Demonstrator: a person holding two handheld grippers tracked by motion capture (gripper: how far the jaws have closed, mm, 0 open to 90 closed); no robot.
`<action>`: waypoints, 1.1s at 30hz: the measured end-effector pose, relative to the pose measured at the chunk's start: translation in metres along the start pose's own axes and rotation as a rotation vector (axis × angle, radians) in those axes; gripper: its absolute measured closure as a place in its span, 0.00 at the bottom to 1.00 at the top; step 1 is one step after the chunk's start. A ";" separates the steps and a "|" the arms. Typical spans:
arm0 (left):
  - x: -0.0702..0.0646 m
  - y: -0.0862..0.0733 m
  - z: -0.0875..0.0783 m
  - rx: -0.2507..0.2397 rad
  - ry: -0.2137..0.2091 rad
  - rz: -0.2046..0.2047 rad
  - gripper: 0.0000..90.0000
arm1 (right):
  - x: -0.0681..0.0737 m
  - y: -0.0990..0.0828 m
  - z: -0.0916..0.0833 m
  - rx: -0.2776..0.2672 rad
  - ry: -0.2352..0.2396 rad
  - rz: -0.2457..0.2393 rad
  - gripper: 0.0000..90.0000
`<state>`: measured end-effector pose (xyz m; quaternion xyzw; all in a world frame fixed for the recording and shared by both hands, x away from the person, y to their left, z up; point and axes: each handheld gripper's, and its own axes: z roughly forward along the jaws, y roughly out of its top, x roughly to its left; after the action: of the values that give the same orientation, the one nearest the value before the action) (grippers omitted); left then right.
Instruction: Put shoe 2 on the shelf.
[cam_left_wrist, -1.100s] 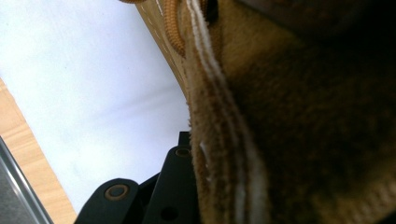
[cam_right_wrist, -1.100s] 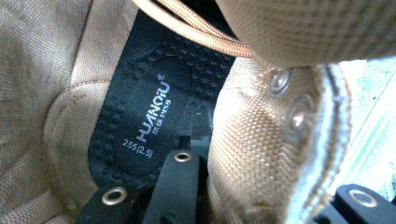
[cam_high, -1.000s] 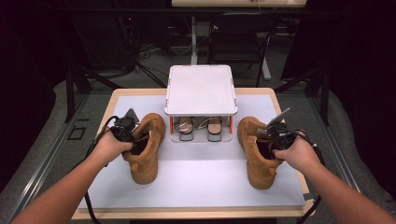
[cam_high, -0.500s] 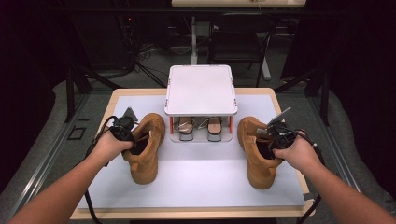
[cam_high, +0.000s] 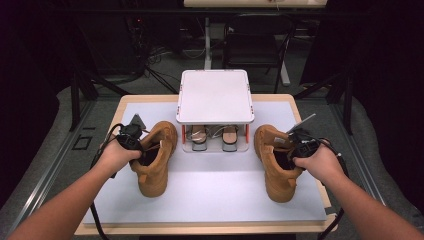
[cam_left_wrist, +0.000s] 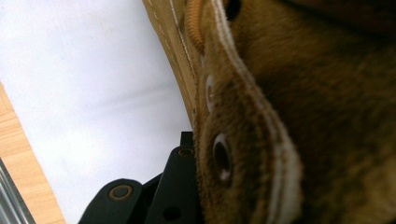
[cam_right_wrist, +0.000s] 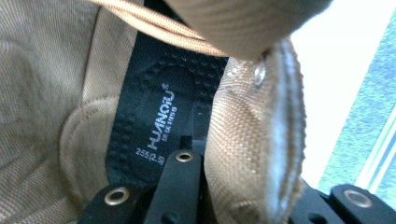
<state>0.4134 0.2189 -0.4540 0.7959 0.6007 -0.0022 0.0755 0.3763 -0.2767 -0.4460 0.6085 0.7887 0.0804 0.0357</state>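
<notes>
The right boot (cam_right_wrist: 252, 154) has an insole printed "HUANQIU" and "255(2.5)", legible in the right gripper view. Both boots stand on the worktop (cam_high: 210, 195); right tongs (cam_high: 295, 145) clamp its collar, left tongs (cam_high: 134, 142) clamp the left boot (cam_high: 155, 160).

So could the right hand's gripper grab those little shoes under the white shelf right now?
Probably not yet. The right gripper is shut on the right boot, so it must let go first. The small shoes sit under the white shelf, apart from it.
</notes>
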 end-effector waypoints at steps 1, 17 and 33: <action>0.001 0.002 -0.002 -0.001 -0.004 -0.010 0.96 | -0.003 0.001 -0.002 -0.006 0.018 0.024 0.95; 0.009 0.022 -0.019 -0.021 -0.042 -0.063 0.96 | -0.015 0.021 -0.014 -0.036 0.059 0.127 0.96; 0.026 0.050 -0.026 -0.072 -0.070 -0.149 0.96 | -0.031 0.061 -0.016 -0.046 0.090 0.215 0.96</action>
<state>0.4660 0.2337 -0.4250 0.7453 0.6548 -0.0137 0.1246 0.4399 -0.2934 -0.4209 0.6844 0.7176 0.1291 0.0054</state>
